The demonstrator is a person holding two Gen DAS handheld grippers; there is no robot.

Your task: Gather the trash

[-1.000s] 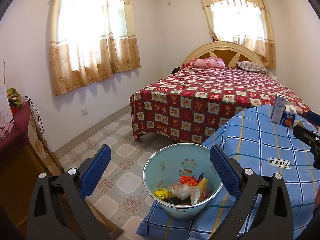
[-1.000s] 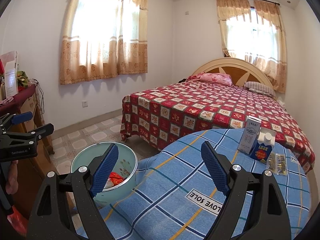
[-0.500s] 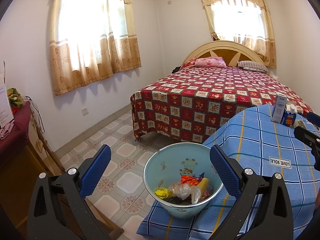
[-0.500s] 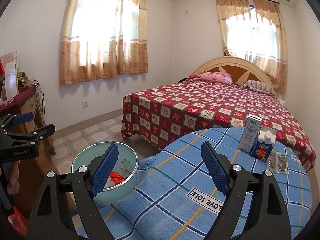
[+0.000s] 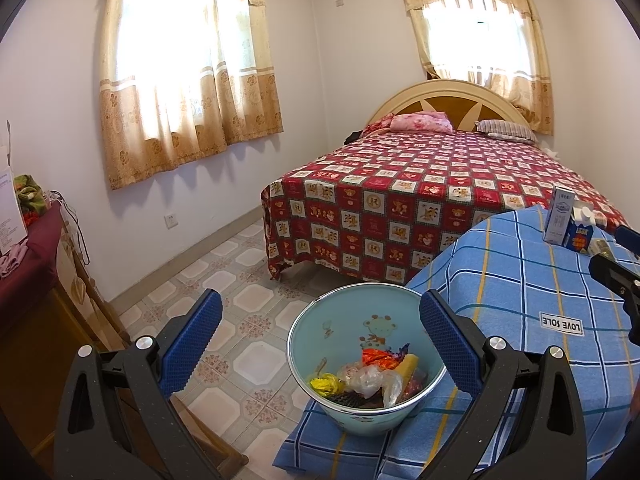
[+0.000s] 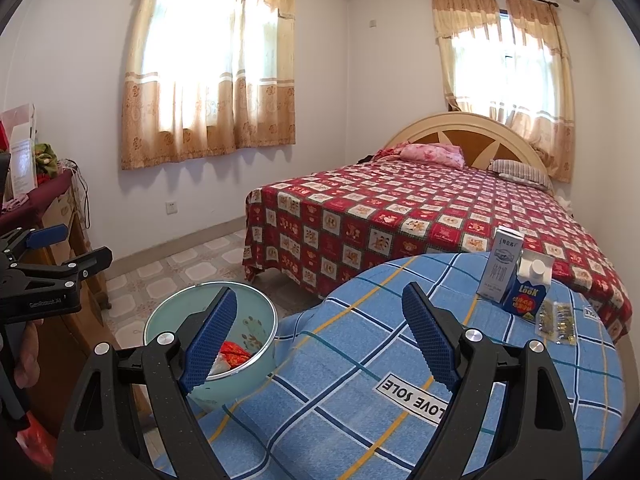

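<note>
A light blue bin (image 5: 366, 360) (image 6: 212, 344) stands on the near left edge of a round table under a blue checked cloth (image 5: 532, 320) (image 6: 360, 380). Crumpled wrappers and plastic (image 5: 368, 376) lie in its bottom. At the table's far right stand a tall white carton (image 6: 502, 270) (image 5: 558, 216) and a small blue carton (image 6: 528, 292) (image 5: 580, 232), with a clear snack packet (image 6: 556, 322) beside them. My left gripper (image 5: 320, 340) hangs open just above and before the bin. My right gripper (image 6: 320, 328) is open over the cloth, nothing between its fingers.
A bed with a red patterned cover (image 5: 420, 192) fills the far side of the room. A wooden cabinet with a dark red cloth (image 5: 28, 248) stands at the left. Tiled floor (image 5: 224, 280) lies between cabinet, bed and table.
</note>
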